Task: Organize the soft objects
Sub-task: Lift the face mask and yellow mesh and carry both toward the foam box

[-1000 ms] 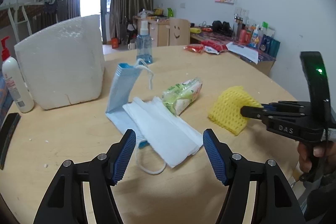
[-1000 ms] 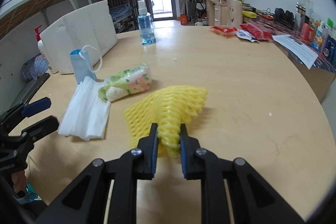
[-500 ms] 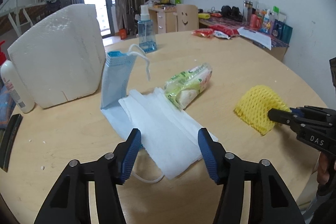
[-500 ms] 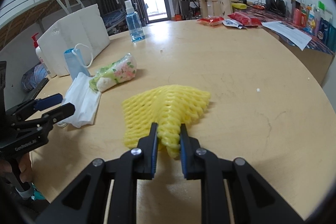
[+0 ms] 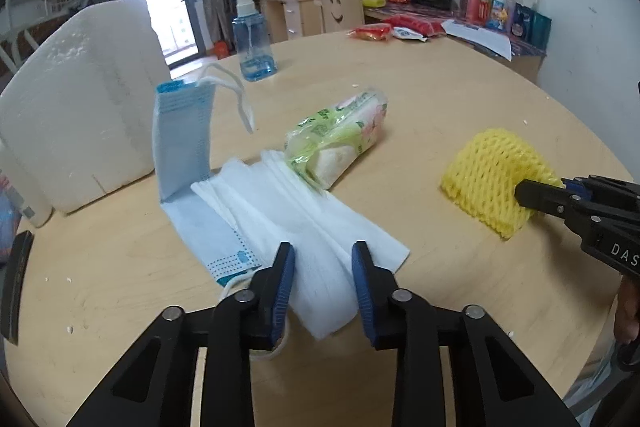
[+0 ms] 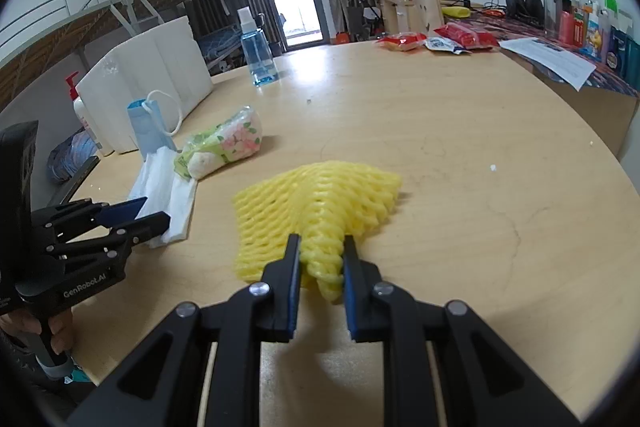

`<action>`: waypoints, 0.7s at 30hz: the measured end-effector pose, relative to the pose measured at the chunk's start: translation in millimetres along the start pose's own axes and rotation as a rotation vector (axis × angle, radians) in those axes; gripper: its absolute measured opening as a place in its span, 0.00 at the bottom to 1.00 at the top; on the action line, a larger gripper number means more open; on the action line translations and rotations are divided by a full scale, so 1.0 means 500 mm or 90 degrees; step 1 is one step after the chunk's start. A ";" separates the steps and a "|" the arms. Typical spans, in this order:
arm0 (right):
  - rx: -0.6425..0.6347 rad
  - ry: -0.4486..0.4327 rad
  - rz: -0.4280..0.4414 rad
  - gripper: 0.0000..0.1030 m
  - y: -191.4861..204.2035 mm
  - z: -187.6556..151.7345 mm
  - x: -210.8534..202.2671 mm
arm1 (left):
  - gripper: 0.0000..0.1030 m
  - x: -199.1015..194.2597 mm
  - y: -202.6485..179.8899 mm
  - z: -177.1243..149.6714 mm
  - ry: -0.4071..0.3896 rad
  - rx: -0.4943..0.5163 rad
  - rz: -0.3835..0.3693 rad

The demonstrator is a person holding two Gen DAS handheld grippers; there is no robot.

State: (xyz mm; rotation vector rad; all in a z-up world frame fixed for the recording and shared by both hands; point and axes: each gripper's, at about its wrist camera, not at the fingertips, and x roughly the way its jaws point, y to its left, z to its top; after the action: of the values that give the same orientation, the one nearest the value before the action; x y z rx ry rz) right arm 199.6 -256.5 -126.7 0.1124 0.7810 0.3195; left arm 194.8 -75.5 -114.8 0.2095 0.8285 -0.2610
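Smooth wooden table (image 5: 460,115) — yellow foam netting (image 6: 320,203), crumpled white tissues (image 5: 304,219).

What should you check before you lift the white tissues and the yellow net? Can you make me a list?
1. White tissues between the left gripper's pads: ok, the jaws are closing around the near end.
2. Pads already pressing the tissues: cannot tell, small gaps show.
3. Blue face mask clear of the left jaws: not ok, its ear loop lies under the left finger.
4. Yellow foam net held by the right gripper: ok, pinched at its near corner.
5. Tissue pack clear of the tissues: not ok, it rests on their far end.
6. Free table to set things down: ok.
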 end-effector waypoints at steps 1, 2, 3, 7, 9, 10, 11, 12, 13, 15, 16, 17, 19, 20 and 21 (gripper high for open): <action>0.000 -0.001 0.001 0.21 -0.001 0.000 0.000 | 0.15 0.001 -0.001 0.001 0.002 0.000 -0.002; 0.001 -0.001 0.002 0.21 -0.002 0.000 0.000 | 0.12 0.002 -0.003 0.002 0.003 0.000 -0.001; 0.002 -0.002 0.004 0.21 -0.002 -0.001 0.000 | 0.07 0.002 -0.005 0.003 0.003 0.002 0.005; 0.004 -0.005 0.006 0.21 -0.003 -0.002 0.000 | 0.04 -0.004 -0.009 0.004 -0.003 0.013 0.004; 0.003 -0.006 0.007 0.21 -0.004 -0.002 -0.001 | 0.04 -0.019 -0.008 0.006 -0.021 0.016 0.000; 0.006 -0.006 0.008 0.21 -0.006 -0.002 -0.001 | 0.04 -0.025 -0.007 0.009 -0.027 0.014 -0.001; 0.007 -0.007 0.008 0.21 -0.007 -0.002 -0.001 | 0.04 -0.032 -0.005 0.012 -0.033 0.013 -0.002; 0.009 -0.006 0.008 0.21 -0.008 -0.002 -0.001 | 0.04 -0.044 -0.001 0.015 -0.047 0.011 -0.008; 0.010 -0.006 0.008 0.21 -0.006 -0.001 -0.001 | 0.04 -0.050 0.002 0.017 -0.054 0.010 -0.012; 0.006 -0.007 0.005 0.21 -0.003 0.000 -0.003 | 0.04 -0.061 0.007 0.021 -0.061 0.006 -0.016; 0.005 -0.010 0.003 0.21 -0.002 0.001 -0.006 | 0.04 -0.069 0.012 0.022 -0.067 0.003 -0.024; 0.005 -0.013 0.003 0.21 0.000 0.002 -0.009 | 0.04 -0.076 0.014 0.024 -0.073 0.002 -0.030; 0.007 -0.021 0.002 0.21 0.002 0.005 -0.019 | 0.04 -0.095 0.019 0.028 -0.090 0.003 -0.032; 0.007 -0.027 0.001 0.21 0.004 0.008 -0.026 | 0.04 -0.106 0.022 0.028 -0.097 0.004 -0.036; 0.008 -0.031 0.001 0.21 0.005 0.010 -0.029 | 0.04 -0.120 0.023 0.032 -0.109 0.004 -0.044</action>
State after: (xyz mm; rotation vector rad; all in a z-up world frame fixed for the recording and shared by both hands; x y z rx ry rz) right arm 192.9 -259.0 -112.6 0.1313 0.7352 0.3119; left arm 170.7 -60.3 -58.5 0.1616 0.6656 -0.3412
